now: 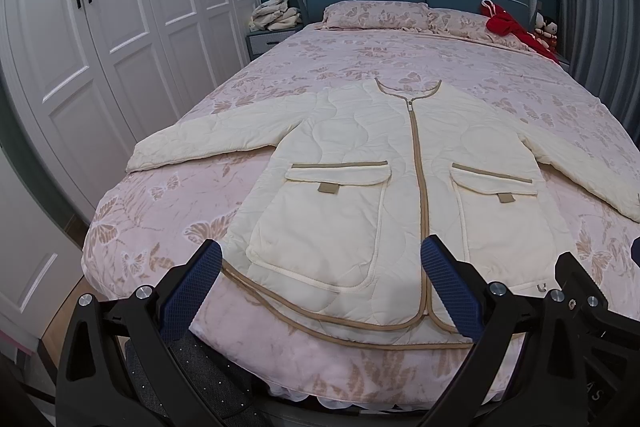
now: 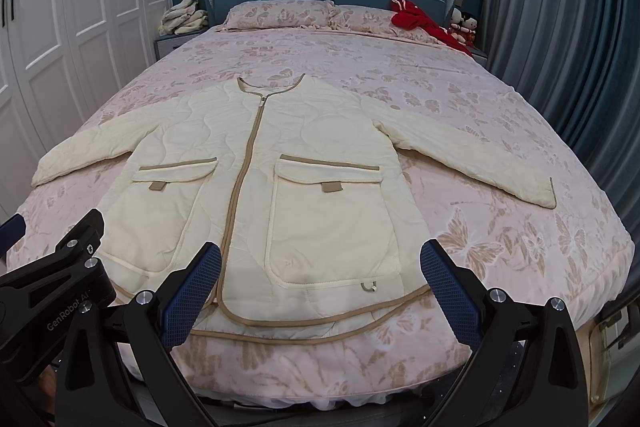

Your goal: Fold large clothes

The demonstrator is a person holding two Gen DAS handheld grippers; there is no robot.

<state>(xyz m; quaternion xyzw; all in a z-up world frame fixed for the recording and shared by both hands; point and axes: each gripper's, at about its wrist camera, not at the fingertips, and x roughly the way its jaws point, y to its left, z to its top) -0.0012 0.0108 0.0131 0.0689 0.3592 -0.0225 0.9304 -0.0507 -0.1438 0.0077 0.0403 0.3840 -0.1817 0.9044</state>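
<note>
A cream quilted jacket [image 1: 360, 155] [image 2: 248, 155] with tan trim, a zipped front and two flap pockets lies flat, front up, on the bed, both sleeves spread out to the sides. Its hem reaches the foot of the bed. My left gripper [image 1: 322, 261] is open, held over the hem at the jacket's left half, holding nothing. My right gripper [image 2: 320, 261] is open too, above the hem at the right half, empty. The left gripper's black frame [image 2: 60, 267] shows at the left edge of the right wrist view.
The bed [image 1: 160, 195] has a pink butterfly-print cover and two pillows [image 1: 376, 15] by a blue headboard. A red garment [image 1: 516, 27] lies at the far right. White wardrobe doors [image 1: 100, 47] stand left, a grey curtain [image 2: 560, 47] right, folded cloths [image 1: 276, 13] on a nightstand.
</note>
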